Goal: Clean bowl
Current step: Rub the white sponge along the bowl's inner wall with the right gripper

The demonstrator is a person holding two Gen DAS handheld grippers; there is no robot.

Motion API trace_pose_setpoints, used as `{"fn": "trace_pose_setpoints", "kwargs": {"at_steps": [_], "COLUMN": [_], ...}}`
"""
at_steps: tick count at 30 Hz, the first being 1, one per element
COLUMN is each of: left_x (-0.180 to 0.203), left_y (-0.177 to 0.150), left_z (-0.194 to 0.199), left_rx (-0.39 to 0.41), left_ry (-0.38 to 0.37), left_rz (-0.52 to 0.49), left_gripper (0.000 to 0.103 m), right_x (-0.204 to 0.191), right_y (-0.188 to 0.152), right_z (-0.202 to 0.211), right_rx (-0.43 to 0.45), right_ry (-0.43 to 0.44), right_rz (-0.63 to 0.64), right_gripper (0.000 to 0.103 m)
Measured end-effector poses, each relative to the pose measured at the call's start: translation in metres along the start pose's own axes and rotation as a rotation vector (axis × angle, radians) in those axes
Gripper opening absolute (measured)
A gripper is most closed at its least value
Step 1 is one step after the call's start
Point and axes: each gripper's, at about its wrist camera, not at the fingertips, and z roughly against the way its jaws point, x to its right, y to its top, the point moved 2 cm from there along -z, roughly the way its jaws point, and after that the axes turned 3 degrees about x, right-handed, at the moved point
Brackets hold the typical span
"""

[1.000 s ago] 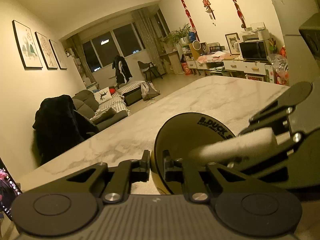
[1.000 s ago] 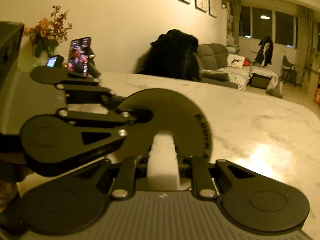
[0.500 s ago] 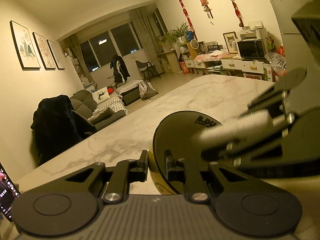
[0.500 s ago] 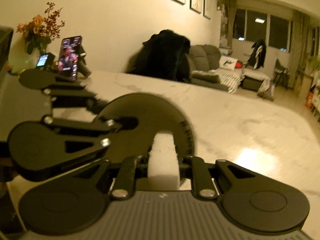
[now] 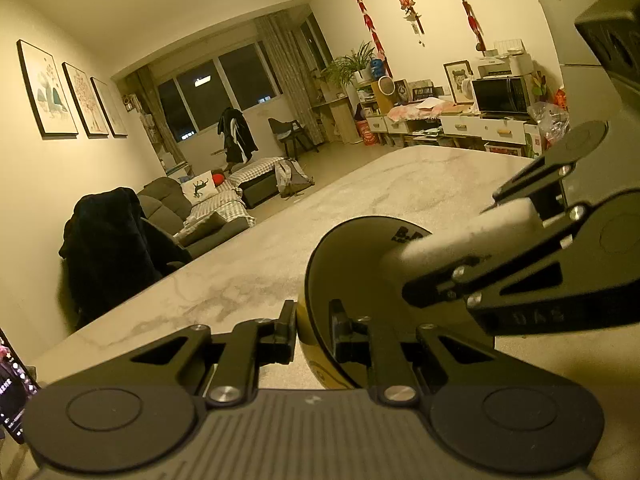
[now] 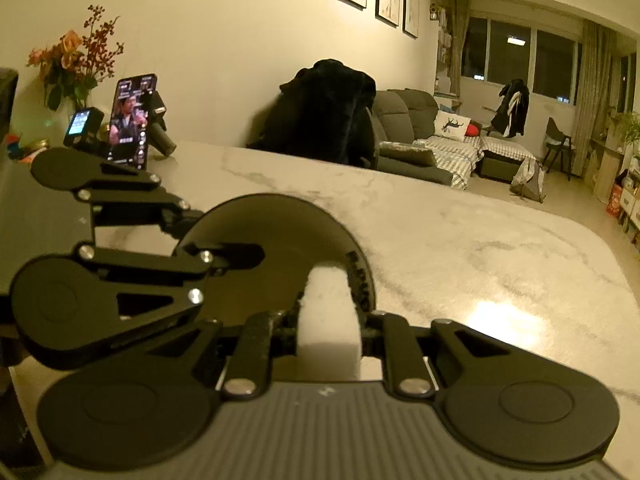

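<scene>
Altogether one bowl [image 5: 352, 264], one sponge [image 6: 328, 328], two grippers, one phone [image 6: 130, 120].

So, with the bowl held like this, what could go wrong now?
1. The left gripper pinches only the rim of the tilted bowl; pressure from the sponge may twist it loose onto the table.
2. The right gripper holds the sponge near its back end, so it may bend or slip while wiping.
</scene>
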Motion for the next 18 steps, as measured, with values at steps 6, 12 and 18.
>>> {"fn": "trace_pose_setpoints", "kwargs": {"at_steps": [6,12,18], "left_x": [-0.003,-0.005,-0.005], "left_y": [-0.002,-0.004,-0.005], "left_z": [0.001,0.003,0.003], "left_rx": [0.005,0.0,0.004], "left_ry": [-0.005,-0.004,-0.006], "left_rz": [0.012,0.018,0.022], "left_gripper": [0.016,0.016,0.016], "right_x": [-0.012,-0.009,-0.004], "right_y": [-0.006,-0.002,0.0], "right_z": [-0.002,-0.001,-0.001], "right_rx": [-0.018,-0.01,-0.014], "right_ry": [0.043,0.004,-0.003], "right_rz": [-0.002,0.025,0.009], "right_gripper": [0.018,0.018,0.018]}}
